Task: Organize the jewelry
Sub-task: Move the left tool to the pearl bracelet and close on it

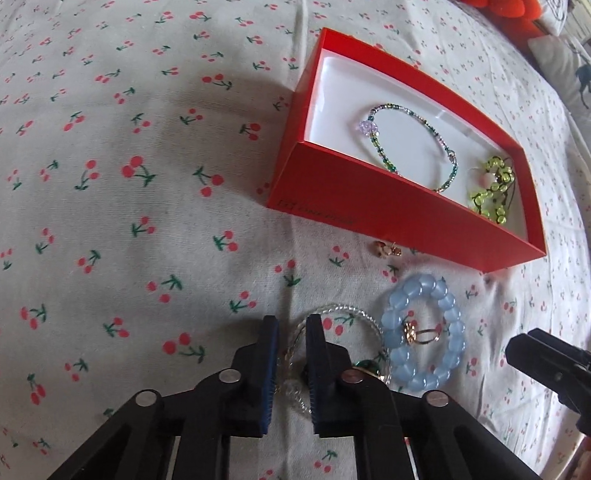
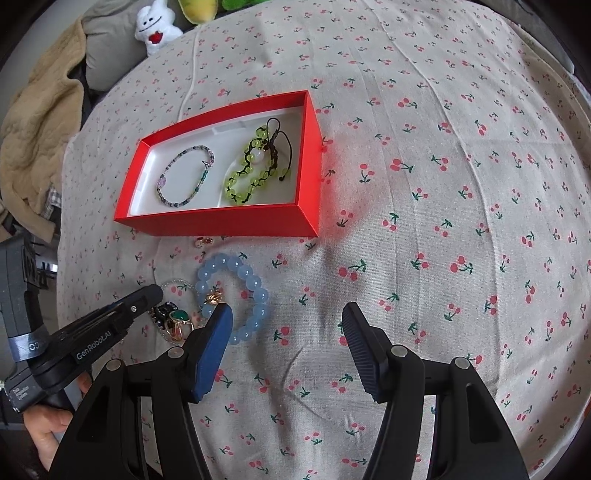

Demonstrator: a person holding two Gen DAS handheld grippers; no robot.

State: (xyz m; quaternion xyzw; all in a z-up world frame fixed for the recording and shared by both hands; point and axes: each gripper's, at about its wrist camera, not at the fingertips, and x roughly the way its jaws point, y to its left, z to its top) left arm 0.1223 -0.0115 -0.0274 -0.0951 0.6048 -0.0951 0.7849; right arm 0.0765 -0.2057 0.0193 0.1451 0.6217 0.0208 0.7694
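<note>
A red box point(image 1: 388, 218) point(image 2: 221, 221) on the cherry-print cloth holds a thin beaded bracelet point(image 1: 417, 144) point(image 2: 184, 177) and a green bead bracelet point(image 1: 493, 192) point(image 2: 247, 173). In front of it lie a small gold earring point(image 1: 388, 249) point(image 2: 204, 242), a blue bead bracelet point(image 1: 424, 332) point(image 2: 255, 295) with a gold ring point(image 1: 421, 334) point(image 2: 214, 297) inside, a clear bead bracelet point(image 1: 347, 314) point(image 2: 175, 284) and a green-stone ring point(image 2: 179, 317). My left gripper point(image 1: 291, 325) point(image 2: 147, 295) is narrowly open, its fingers straddling the clear bracelet. My right gripper point(image 2: 286, 321) is open and empty beside the blue bracelet.
Plush toys point(image 2: 157, 26) and a tan blanket point(image 2: 40, 122) lie past the cloth's far left edge. A red plush point(image 1: 509, 14) sits at the far right of the left wrist view. The right gripper's finger point(image 1: 546, 365) shows there too.
</note>
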